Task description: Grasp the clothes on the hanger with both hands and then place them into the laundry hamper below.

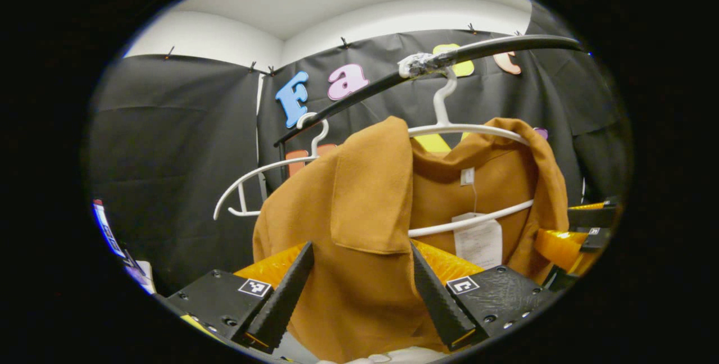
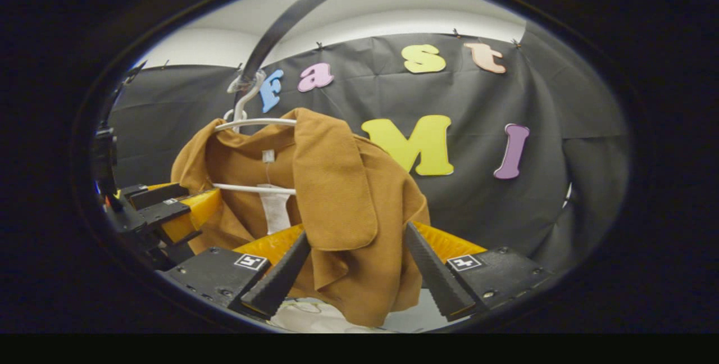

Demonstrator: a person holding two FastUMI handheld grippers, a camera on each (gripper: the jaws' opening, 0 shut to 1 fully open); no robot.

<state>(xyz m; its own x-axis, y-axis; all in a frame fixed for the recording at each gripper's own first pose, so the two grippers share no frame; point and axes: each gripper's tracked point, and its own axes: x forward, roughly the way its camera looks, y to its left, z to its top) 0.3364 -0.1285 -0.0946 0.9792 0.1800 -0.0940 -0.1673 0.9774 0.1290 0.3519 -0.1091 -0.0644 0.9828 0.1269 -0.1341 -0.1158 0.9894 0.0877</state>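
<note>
Hanging from a white hanger (image 1: pixel 472 128), the brown garment (image 1: pixel 365 223) is the landmark here: a thick, felt-like jacket in a tan-caramel shade, w/ a broad flat lapel folded down over its front and a small white tag (image 1: pixel 467 176) at the inside of the collar. A longer paper label (image 1: pixel 478 240) dangles below that tag on a thin string. The hanger's hook sits over a dark curved rail (image 1: pixel 438 63) above the jacket, and the hanger's lower bar crosses the jacket's open inside. A second white hanger (image 1: pixel 264 178), bare, hangs on the same rail, beside the jacket in the left gripper view.

Left gripper (image 1: pixel 359 291): jaws spread wide, one finger on each side of the jacket's front panel below the lapel; cloth lies between them but whether they press it can't be told. The right gripper (image 2: pixel 356 268) is likewise spread wide, straddling the lapel's lower edge and the folds under it, approx at the jacket's hem. In the right gripper view the left gripper shows again on the far side of the jacket, near its sleeve. Something pale (image 2: pixel 314 313) lies under the jacket's hem, too little of it visible to identify.
</note>
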